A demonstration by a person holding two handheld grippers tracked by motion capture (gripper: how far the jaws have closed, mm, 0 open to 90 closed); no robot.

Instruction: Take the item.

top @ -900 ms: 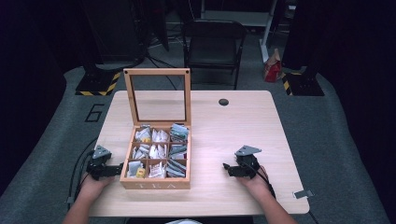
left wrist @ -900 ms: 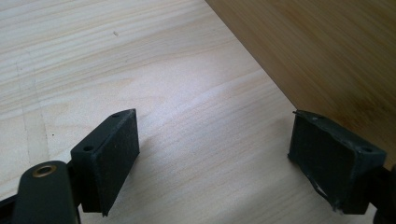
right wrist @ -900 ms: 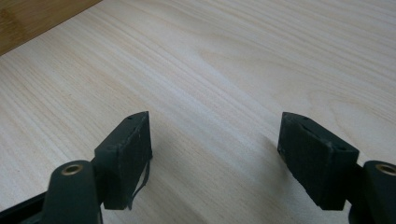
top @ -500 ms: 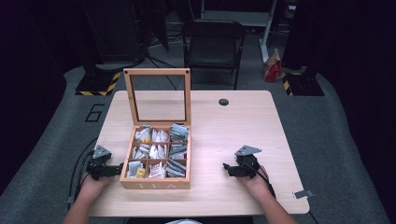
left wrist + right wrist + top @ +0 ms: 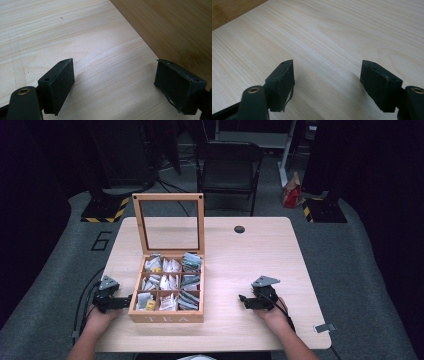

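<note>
Hands rest at the near edge of a pale wooden worktop (image 5: 260,250), each holding a hand-held gripper on either side of an open wooden tea box (image 5: 167,312). The left hand-held gripper (image 5: 122,302) lies low on the worktop just beside the box's left wall, pointing right toward it; in the left gripper view its jaws stand wide apart with bare wood between them, the right pad close against the box's darker side (image 5: 175,27), grasping nothing. The right hand-held gripper (image 5: 245,301) sits well apart from the box on the right, also pointing toward it, released, its pads spread over bare worktop (image 5: 332,50) in the right gripper view. The box stands left of centre near the front edge, its glass-paned lid (image 5: 168,222) raised upright at the far side, its compartments filled with tea bags (image 5: 170,282) in pale, green and yellow wrappers. A small dark round grommet (image 5: 239,229) marks the far part of the worktop. Beyond it stands a black folding chair (image 5: 227,167) on the grey floor.
</note>
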